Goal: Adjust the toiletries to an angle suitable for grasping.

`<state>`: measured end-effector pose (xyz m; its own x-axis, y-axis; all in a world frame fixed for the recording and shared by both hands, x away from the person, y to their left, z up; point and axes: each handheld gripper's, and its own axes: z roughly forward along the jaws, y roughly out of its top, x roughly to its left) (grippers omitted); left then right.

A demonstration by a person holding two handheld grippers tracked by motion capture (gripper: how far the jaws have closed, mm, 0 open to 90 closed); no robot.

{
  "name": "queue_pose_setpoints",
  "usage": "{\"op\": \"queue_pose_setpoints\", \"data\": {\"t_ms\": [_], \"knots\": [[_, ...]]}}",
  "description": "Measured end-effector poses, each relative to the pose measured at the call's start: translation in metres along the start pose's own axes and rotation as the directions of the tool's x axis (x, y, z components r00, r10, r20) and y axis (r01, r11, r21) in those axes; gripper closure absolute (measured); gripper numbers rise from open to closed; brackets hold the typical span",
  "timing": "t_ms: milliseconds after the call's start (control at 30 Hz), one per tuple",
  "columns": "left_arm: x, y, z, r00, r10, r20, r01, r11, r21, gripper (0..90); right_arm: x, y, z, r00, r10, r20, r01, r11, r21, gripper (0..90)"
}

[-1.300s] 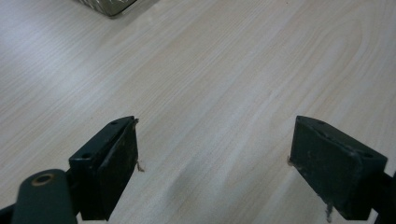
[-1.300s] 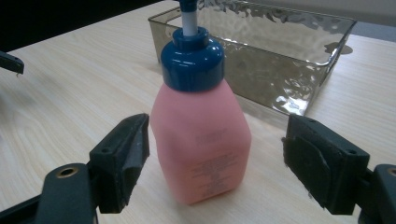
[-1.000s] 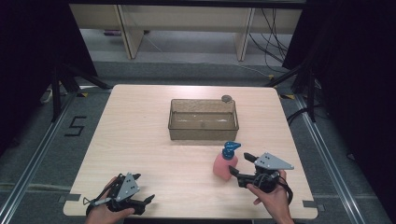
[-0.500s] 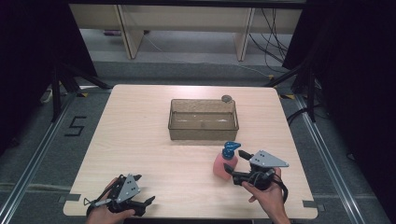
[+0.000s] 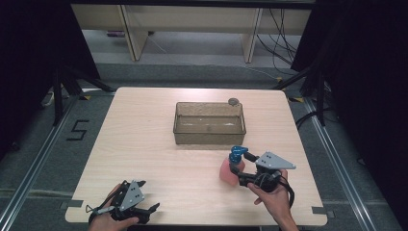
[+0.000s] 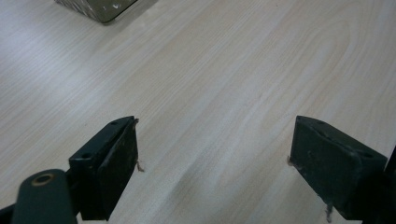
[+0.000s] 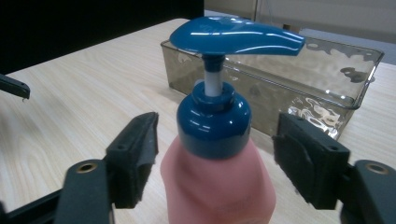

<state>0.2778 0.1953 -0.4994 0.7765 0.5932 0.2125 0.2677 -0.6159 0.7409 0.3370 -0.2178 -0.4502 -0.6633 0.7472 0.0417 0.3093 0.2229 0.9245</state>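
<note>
A pink bottle with a blue pump top stands upright on the table, right of centre and near the front. My right gripper reaches around it from the right. Its jaws have just been closing, with the bottle between them. In the right gripper view a thin gap still shows beside each pad, so my right gripper is open. My left gripper rests at the front left edge. Its jaws stand wide apart over bare wood, with nothing between them.
A clear brownish rectangular container sits at mid-table behind the bottle; its near wall is close behind the pump. A small round grey object lies at its far right corner. The pale wooden table ends just before both hands.
The right gripper's jaws have drawn in around the pink bottle and the hand has shifted slightly. The left gripper and the bottle have stayed where they were.
</note>
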Motion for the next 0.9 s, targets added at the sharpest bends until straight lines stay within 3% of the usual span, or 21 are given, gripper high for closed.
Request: {"op": "queue_pose_setpoints", "data": {"t_ms": [100, 233, 267, 300, 400, 433, 467, 500, 567, 600, 700, 900], "knots": [[-0.001, -0.001, 0.002, 0.9998, -0.006, -0.020, 0.006, 1.0000, -0.008, 14.8, -0.001, 0.000, 0.002, 0.9999, 0.003, -0.012, -0.003, 1.0000, -0.008, 35.3], [-0.002, 0.000, 0.002, 0.9997, -0.018, -0.018, 0.017, 0.9998, -0.013, 14.8, -0.002, 0.001, 0.005, 1.0000, -0.001, -0.007, 0.001, 0.9999, -0.014, 38.1], [-0.001, 0.000, 0.001, 1.0000, -0.007, 0.001, 0.007, 1.0000, -0.004, 14.8, -0.003, 0.001, 0.007, 0.9998, 0.004, -0.018, -0.004, 0.9998, -0.021, 40.2], [-0.001, 0.000, 0.001, 1.0000, -0.006, -0.001, 0.006, 1.0000, -0.005, 14.8, -0.004, 0.002, 0.007, 0.9998, -0.015, -0.012, 0.015, 0.9998, -0.013, 40.9], [-0.001, 0.000, 0.001, 1.0000, -0.006, 0.000, 0.006, 1.0000, -0.003, 14.8, -0.003, 0.002, 0.009, 0.9998, -0.009, -0.017, 0.008, 0.9999, -0.013, 43.1], [-0.001, 0.000, 0.001, 1.0000, -0.006, 0.000, 0.006, 1.0000, -0.003, 14.9, 0.000, 0.002, 0.009, 0.9994, 0.025, -0.025, -0.025, 0.9997, -0.006, 43.6], [-0.001, 0.000, 0.001, 1.0000, -0.006, 0.000, 0.006, 1.0000, -0.003, 14.8, 0.000, 0.002, 0.009, 0.9994, 0.025, -0.025, -0.025, 0.9997, -0.006, 43.6], [0.000, 0.000, 0.001, 1.0000, -0.004, -0.003, 0.004, 1.0000, -0.001, 14.8, -0.001, 0.002, 0.011, 0.9994, -0.009, -0.033, 0.009, 0.9998, -0.017, 45.0], [-0.001, 0.000, 0.001, 0.9998, -0.018, -0.003, 0.018, 0.9998, -0.007, 14.8, -0.001, 0.002, 0.012, 0.9995, -0.014, -0.030, 0.013, 0.9997, -0.020, 45.4], [-0.001, 0.000, 0.000, 1.0000, -0.006, 0.002, 0.006, 1.0000, -0.001, 14.8, 0.001, 0.002, 0.013, 0.9992, 0.012, -0.039, -0.013, 0.9996, -0.026, 46.8], [0.000, 0.000, 0.001, 0.9999, -0.010, -0.008, 0.010, 0.9999, -0.012, 14.8, -0.001, 0.003, 0.014, 0.9991, -0.035, -0.024, 0.034, 0.9992, -0.020, 47.6], [0.000, 0.000, 0.001, 1.0000, -0.005, -0.002, 0.005, 1.0000, -0.004, 14.8, -0.002, 0.003, 0.016, 0.9990, -0.036, -0.025, 0.036, 0.9992, -0.021, 50.1]]}}
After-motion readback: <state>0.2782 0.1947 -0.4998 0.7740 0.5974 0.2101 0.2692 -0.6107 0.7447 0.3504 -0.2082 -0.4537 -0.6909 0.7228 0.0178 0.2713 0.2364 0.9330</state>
